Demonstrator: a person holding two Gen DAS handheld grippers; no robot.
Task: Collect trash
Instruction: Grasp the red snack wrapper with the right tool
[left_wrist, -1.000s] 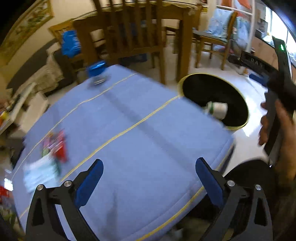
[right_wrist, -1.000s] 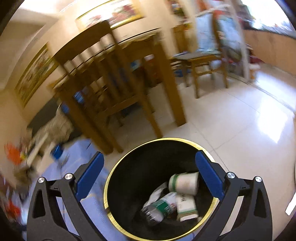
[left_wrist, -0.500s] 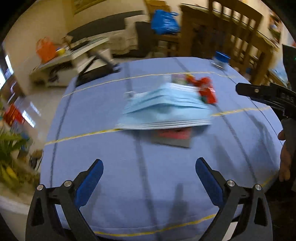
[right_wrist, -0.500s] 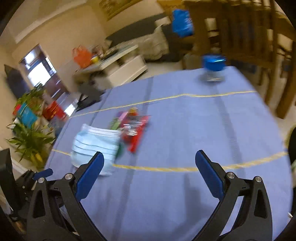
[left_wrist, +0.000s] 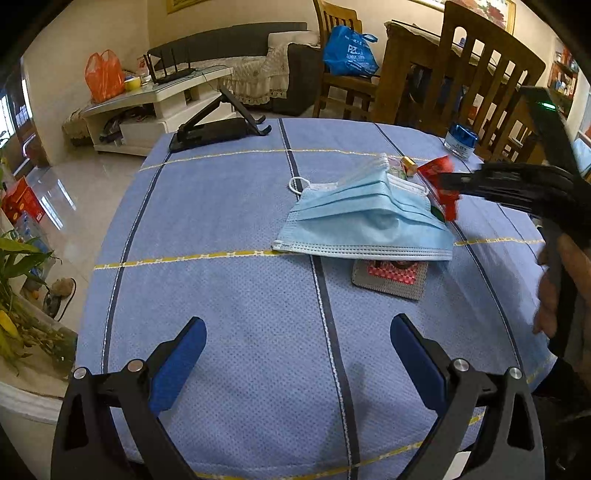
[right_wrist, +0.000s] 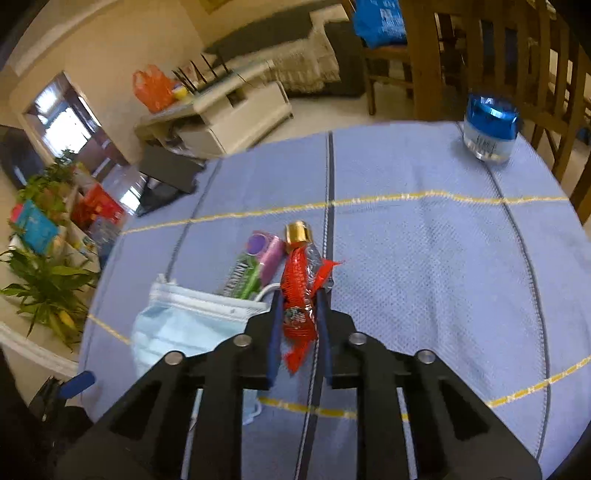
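Observation:
My right gripper (right_wrist: 297, 301) is shut on a red crinkled wrapper (right_wrist: 297, 295) over the blue tablecloth (right_wrist: 424, 277). In the left wrist view the right gripper (left_wrist: 448, 184) reaches in from the right, with the red wrapper (left_wrist: 439, 171) at its tip. A light blue face mask (left_wrist: 365, 221) lies mid-table, also in the right wrist view (right_wrist: 177, 328). A flat grey-and-red packet (left_wrist: 391, 275) lies just in front of the mask. A green wrapper (right_wrist: 242, 275), a purple tube (right_wrist: 267, 251) and a gold cap (right_wrist: 297, 232) lie beside the mask. My left gripper (left_wrist: 295, 350) is open and empty near the table's near edge.
A blue-lidded jar (right_wrist: 489, 129) stands at the far right of the table. A black folding stand (left_wrist: 218, 127) sits at the far left edge. Wooden chairs (left_wrist: 476, 77) stand behind the table. A white TV cabinet (left_wrist: 155, 107) and potted plants (right_wrist: 48, 280) are off to the left.
Both grippers swung from the black bin to the table. My right gripper closed on the red wrapper beside the mask. My left gripper stays open, a little nearer the mask.

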